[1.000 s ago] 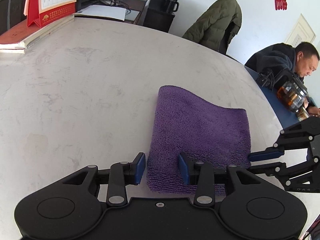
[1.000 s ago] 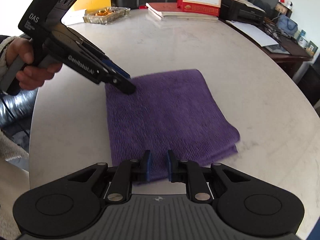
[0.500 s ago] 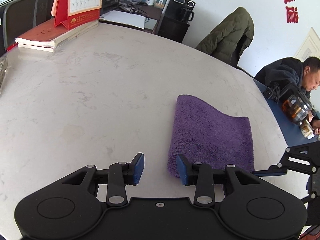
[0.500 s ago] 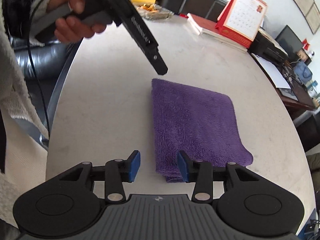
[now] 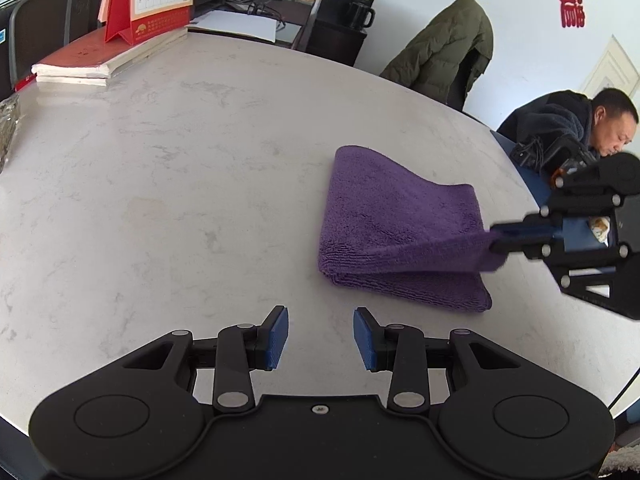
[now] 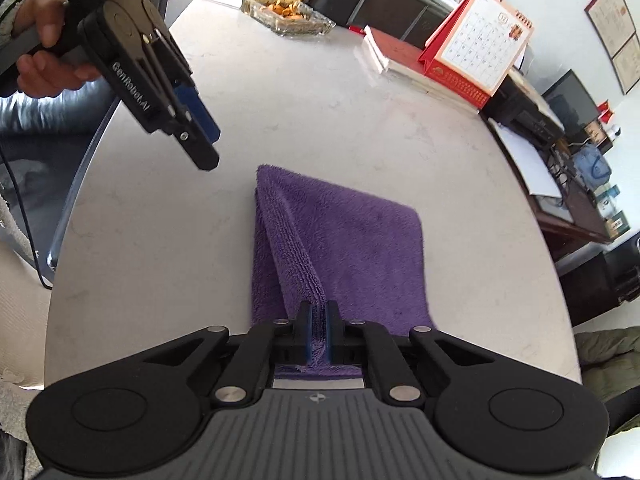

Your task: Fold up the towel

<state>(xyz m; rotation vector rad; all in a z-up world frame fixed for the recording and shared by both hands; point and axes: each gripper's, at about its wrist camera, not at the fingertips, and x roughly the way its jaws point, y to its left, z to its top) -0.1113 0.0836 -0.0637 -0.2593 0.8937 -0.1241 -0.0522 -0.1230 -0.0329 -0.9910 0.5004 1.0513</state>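
Right gripper (image 6: 318, 330) pinches plush purple towel's (image 6: 360, 248) ribbed corner.

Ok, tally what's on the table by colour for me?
Purple: 1, the towel
Red: 2, the desk calendar and the book under it
Clear glass: 1, the tray at the far edge
Total: 4

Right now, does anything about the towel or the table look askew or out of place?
Only the purple towel: the right tool pinches one corner layer and lifts it into a ridge off the folded stack. The left tool is open over the bare table. Nothing is spilled or damaged.
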